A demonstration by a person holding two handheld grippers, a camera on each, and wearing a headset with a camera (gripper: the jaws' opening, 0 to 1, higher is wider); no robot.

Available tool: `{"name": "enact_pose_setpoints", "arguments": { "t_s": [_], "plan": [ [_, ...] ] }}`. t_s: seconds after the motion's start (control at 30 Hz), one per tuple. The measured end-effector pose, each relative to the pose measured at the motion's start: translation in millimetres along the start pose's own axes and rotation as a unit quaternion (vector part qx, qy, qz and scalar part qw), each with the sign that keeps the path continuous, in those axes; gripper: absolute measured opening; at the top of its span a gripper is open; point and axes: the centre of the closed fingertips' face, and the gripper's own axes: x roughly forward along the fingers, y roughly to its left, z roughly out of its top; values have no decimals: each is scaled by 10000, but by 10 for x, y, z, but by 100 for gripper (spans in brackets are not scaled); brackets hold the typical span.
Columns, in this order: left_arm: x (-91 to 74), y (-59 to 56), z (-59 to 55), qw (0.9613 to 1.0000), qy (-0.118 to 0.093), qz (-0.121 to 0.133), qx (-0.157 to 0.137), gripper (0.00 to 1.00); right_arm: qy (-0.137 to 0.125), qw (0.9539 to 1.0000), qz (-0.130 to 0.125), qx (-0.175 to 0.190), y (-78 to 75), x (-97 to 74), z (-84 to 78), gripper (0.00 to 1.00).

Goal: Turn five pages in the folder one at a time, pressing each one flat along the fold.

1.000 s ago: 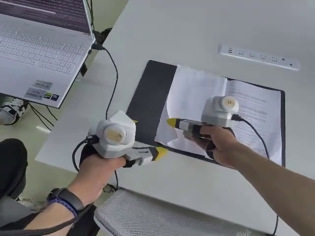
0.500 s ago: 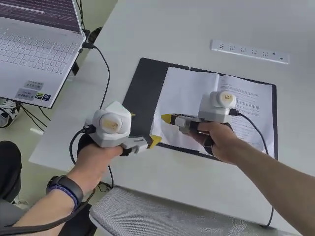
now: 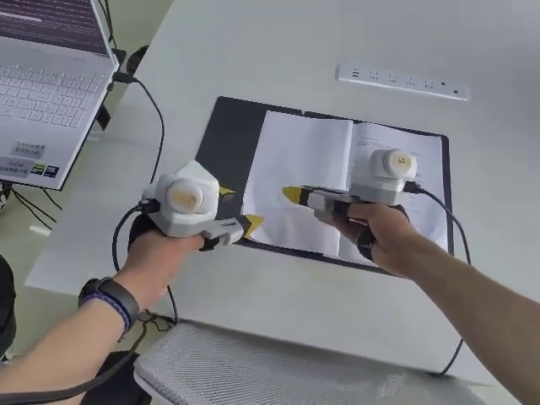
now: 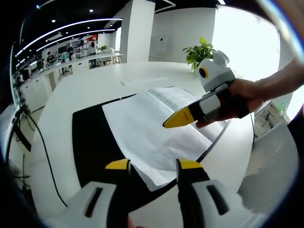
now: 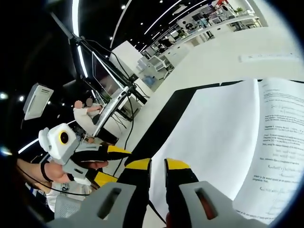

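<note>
In the head view, the black folder (image 3: 224, 152) is lying open on the white worktop (image 3: 253, 51). A blank page (image 3: 299, 156) is resting over its middle and a printed page (image 3: 418, 145) is lying to the right of that. A hand is holding the left claw (image 3: 240, 211) at the folder's near edge, just beside the blank page's near left corner. The right claw (image 3: 291, 195) is pointing left above the lower part of the blank page, and whether it is touching the paper cannot be told. A laptop (image 3: 42, 93) is sitting at the far left, and a power strip (image 3: 401, 82) is lying beyond the folder.

In the left gripper view, the left claw (image 4: 153, 165) is standing moderately wide and holding nothing. The blank page's (image 4: 142, 126) near corner is lying just ahead of its tips, on the folder's (image 4: 90, 137) dark cover. The right claw (image 4: 178, 117) is coming in from the right over that page, its tips meeting in one point.

In the right gripper view, the right claw (image 5: 156, 165) is showing only a thin slit between its jaws and is gripping nothing. The blank page (image 5: 213, 133) is spreading out ahead and to the right, with the printed page (image 5: 280, 123) beyond it. The folder's (image 5: 161, 118) black cover is lying to the left, and the left claw (image 5: 110, 165) is hovering at its edge.
</note>
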Motion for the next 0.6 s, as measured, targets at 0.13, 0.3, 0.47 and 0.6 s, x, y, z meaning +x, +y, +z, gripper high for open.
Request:
{"name": "enact_pose_setpoints", "arguments": {
  "t_s": [0.13, 0.3, 0.47, 0.6],
  "plan": [
    [117, -3, -100, 9999, 137, -44, -10, 32, -37, 10000, -30, 29, -34, -53, -12, 9],
    [233, -9, -228, 9995, 290, -73, -46, 28, -47, 9999, -93, 68, -100, -121, -53, 8],
    [286, 5, -354, 9989, 457, -46, -17, 26, -68, 9998, -158, 141, -180, -186, -62, 7],
    [278, 28, -362, 9990, 446, 15, 55, 23, -91, 9996, -217, 151, -257, -239, -46, 6]
  ]
}}
